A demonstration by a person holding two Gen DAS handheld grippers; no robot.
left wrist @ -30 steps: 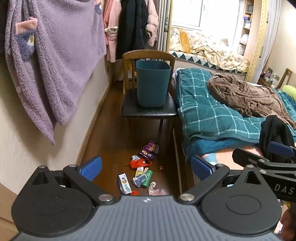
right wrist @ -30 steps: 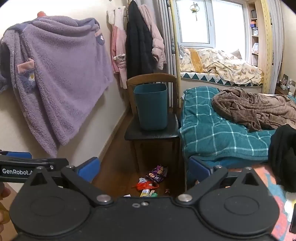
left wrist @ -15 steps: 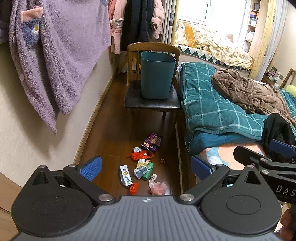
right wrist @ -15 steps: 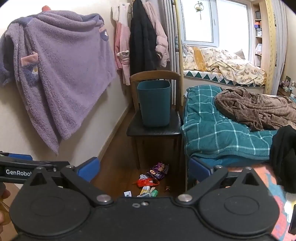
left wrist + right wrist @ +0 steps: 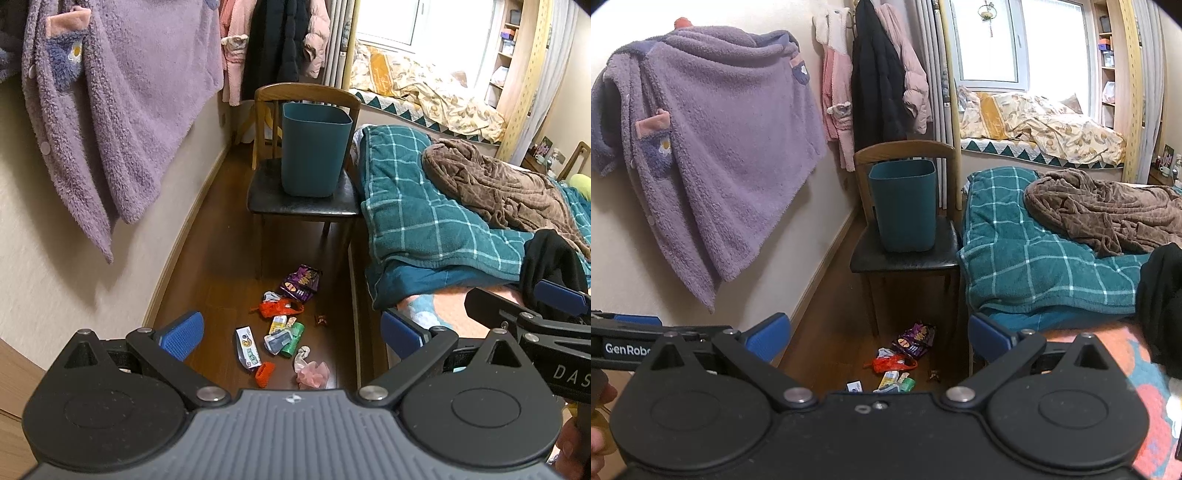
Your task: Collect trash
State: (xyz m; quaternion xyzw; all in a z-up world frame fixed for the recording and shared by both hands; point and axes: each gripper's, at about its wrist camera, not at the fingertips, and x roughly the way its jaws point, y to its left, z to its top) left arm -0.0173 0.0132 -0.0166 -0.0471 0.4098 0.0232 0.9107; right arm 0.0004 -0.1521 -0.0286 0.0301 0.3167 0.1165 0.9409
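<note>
Because the litter [image 5: 286,332] lies clustered on the wood floor [image 5: 221,266] before the chair [image 5: 303,199] carrying the teal bin [image 5: 314,155], the left gripper [image 5: 291,334] and right gripper [image 5: 879,336], jaws wide and empty, risk pinching several wrappers together and dropping some short of it.

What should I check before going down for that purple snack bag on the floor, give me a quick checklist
1. Left gripper open and empty: ok.
2. Right gripper open and empty: ok.
3. Purple snack bag in view, nothing on top: ok.
4. Teal bin upright on the chair, mouth open: ok.
5. Path to the bag free: not ok, it lies by the chair's front leg.
6. Room left in the bin: cannot tell.
</note>
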